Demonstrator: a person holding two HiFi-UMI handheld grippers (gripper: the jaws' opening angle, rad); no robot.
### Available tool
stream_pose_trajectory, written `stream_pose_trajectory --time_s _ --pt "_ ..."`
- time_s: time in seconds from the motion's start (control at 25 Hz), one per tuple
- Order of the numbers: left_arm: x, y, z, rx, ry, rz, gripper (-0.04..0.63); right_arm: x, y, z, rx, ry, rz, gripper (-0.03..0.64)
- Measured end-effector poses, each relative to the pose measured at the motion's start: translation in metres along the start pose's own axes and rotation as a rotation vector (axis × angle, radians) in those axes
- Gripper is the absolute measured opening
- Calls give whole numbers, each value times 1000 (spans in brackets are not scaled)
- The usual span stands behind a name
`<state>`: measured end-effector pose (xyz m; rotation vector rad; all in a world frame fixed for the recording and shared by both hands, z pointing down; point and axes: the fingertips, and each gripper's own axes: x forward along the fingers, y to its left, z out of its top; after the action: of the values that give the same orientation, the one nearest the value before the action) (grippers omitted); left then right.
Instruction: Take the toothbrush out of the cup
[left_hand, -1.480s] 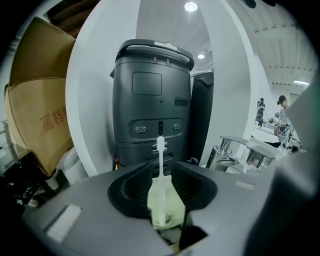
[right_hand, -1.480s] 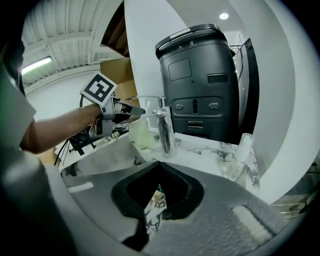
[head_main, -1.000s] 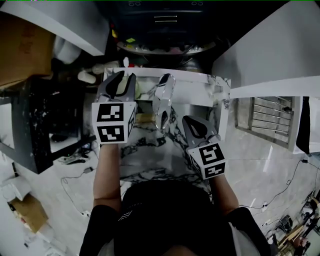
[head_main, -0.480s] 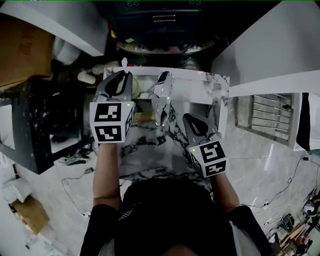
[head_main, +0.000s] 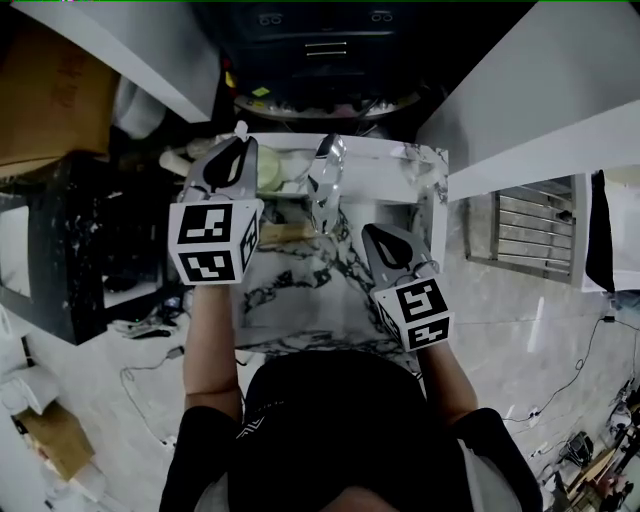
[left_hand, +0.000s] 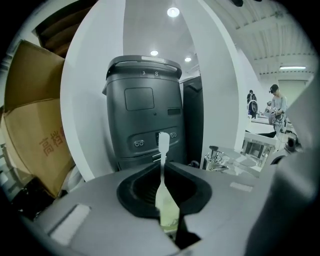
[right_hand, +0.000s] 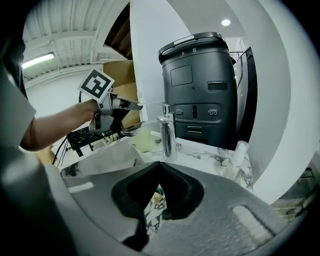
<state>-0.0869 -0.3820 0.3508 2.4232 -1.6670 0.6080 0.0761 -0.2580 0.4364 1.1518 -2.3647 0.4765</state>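
The left gripper (head_main: 240, 150), at the upper left of the head view, has its fingers closing on the white toothbrush (left_hand: 165, 200), which runs up between them with its head toward the top of the left gripper view. In the right gripper view the pale green cup (right_hand: 144, 141) stands on the marble worktop (head_main: 300, 300) just left of the chrome faucet (head_main: 325, 185), below that gripper. The right gripper (head_main: 372, 234), lower right, has its fingers clenched on nothing.
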Motion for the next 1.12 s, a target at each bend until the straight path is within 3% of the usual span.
stream_pose_trajectory --time_s 0.68,1.12 --pt "-81 0 46 -47 -204 4 40 -32 20 27 -79 -94 -36 3" --pt "-120 -5 27 -145 -235 -3 40 -38 37 32 -120 -121 -14 3"
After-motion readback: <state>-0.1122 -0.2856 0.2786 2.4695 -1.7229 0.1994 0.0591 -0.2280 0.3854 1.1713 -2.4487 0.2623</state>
